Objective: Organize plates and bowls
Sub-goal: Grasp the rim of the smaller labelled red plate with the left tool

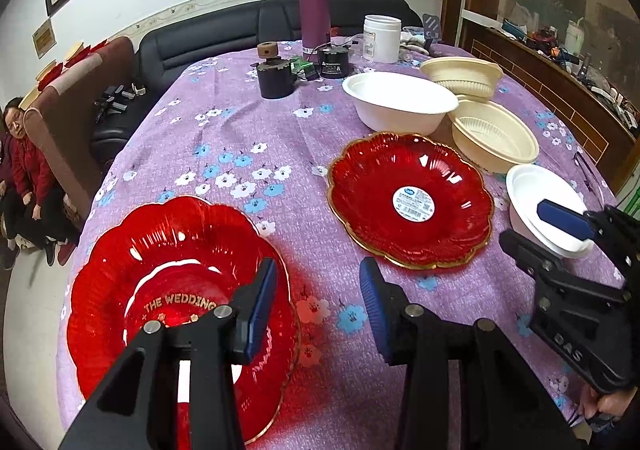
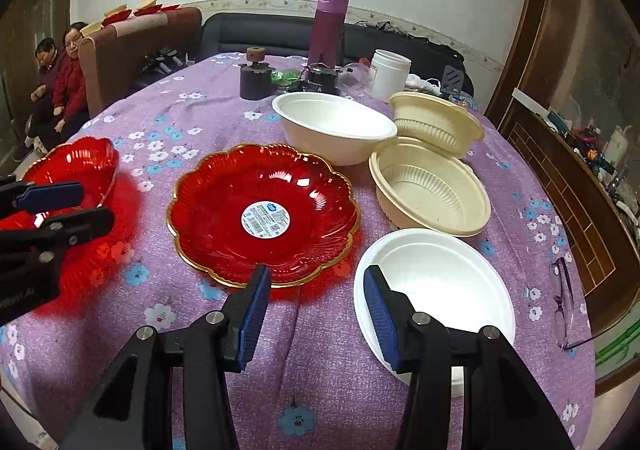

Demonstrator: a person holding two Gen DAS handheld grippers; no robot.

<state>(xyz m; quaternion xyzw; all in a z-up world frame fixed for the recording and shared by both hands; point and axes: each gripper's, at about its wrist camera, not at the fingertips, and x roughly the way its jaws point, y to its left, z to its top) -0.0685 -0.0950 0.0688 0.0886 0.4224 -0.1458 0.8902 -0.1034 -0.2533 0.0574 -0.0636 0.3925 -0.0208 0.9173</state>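
On the purple flowered tablecloth (image 2: 192,118), the lettered red plate (image 1: 172,250) lies at the left edge under the left gripper (image 1: 318,306), whose fingers stand apart, empty. The stickered red plate (image 2: 264,210) sits mid-table. The right gripper (image 2: 316,314), likewise apart and empty, hovers over the small white bowl's (image 2: 440,274) near rim; three larger bowls cluster behind it.

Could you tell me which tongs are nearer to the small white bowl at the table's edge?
Right. The right tongs hover at the small white bowl, one finger over its rim. The left tongs sit across the table, beside the red wedding plate.
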